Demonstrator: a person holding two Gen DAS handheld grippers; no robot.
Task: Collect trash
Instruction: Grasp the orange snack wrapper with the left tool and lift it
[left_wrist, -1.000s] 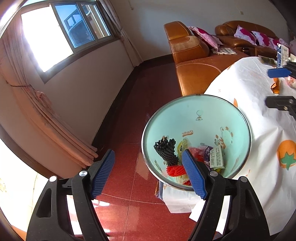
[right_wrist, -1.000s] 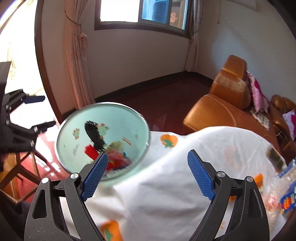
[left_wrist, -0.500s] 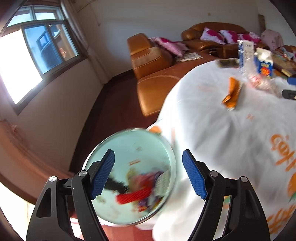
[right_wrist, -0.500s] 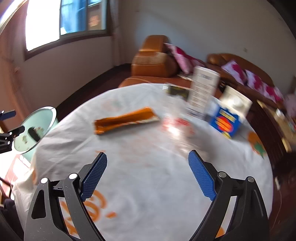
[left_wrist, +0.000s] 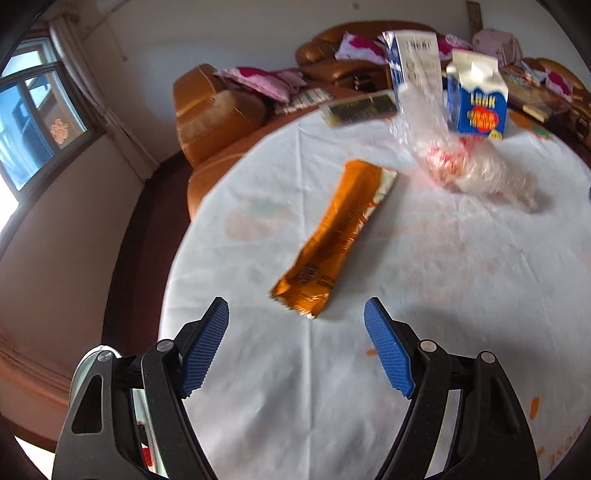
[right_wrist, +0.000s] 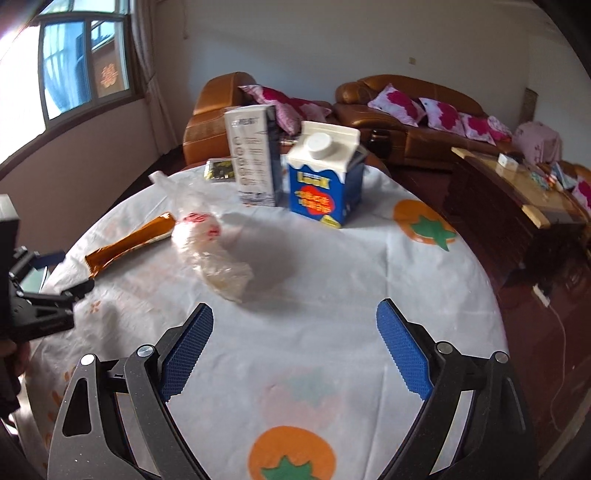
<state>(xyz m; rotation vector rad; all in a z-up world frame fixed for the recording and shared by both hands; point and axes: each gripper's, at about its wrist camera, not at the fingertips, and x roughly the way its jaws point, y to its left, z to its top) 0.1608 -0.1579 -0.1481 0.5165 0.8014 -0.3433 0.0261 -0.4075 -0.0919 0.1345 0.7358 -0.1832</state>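
Left claw (left_wrist: 295, 347) angled down over tabletop (left_wrist: 424, 266), wide open, empty, orange wrapper (left_wrist: 340, 236) just ahead. Right claw (right_wrist: 295, 354) same pose, wide open, empty, short of plastic bag (right_wrist: 210, 243). Trash on tabletop: one wrapper, one bag, two cartons (right_wrist: 325, 177), one dark packet (right_wrist: 219, 170).

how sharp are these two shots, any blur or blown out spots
Left wrist view: motion blur smears the orange wrapper and clear plastic bag; the left claw stays crisp. Right wrist view: milder blur on the blue carton, the window blown out at the left edge, fisheye bending the walls.
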